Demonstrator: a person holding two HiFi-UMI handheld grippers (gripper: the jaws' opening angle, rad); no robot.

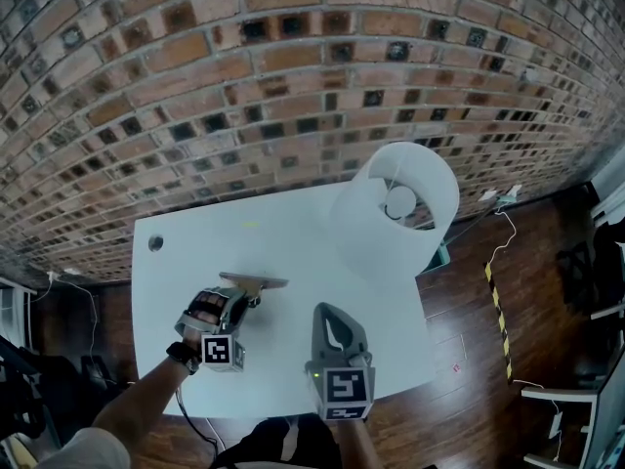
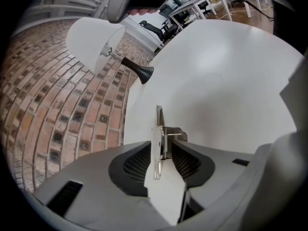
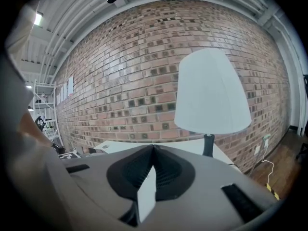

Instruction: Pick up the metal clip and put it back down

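The metal clip [image 1: 252, 282] lies on the white table [image 1: 293, 228], a flat plate with a small spring and handle. In the left gripper view the clip [image 2: 158, 129] stands on edge between the pads of my left gripper [image 2: 162, 146]. The jaws are open, with a gap showing on the right side of the clip. In the head view the left gripper [image 1: 244, 299] sits just below the clip, held by a person's hand. My right gripper [image 1: 329, 311] rests near the table's front edge, to the right of the clip. Its jaws [image 3: 153, 150] are shut with nothing between them.
A table lamp with a white shade [image 1: 395, 213] stands at the table's back right; its dark stem [image 2: 139, 72] shows in the left gripper view. A round hole [image 1: 155, 243] sits at the table's left. Behind is a brick wall [image 1: 293, 66]; cables lie on the wooden floor [image 1: 503, 242].
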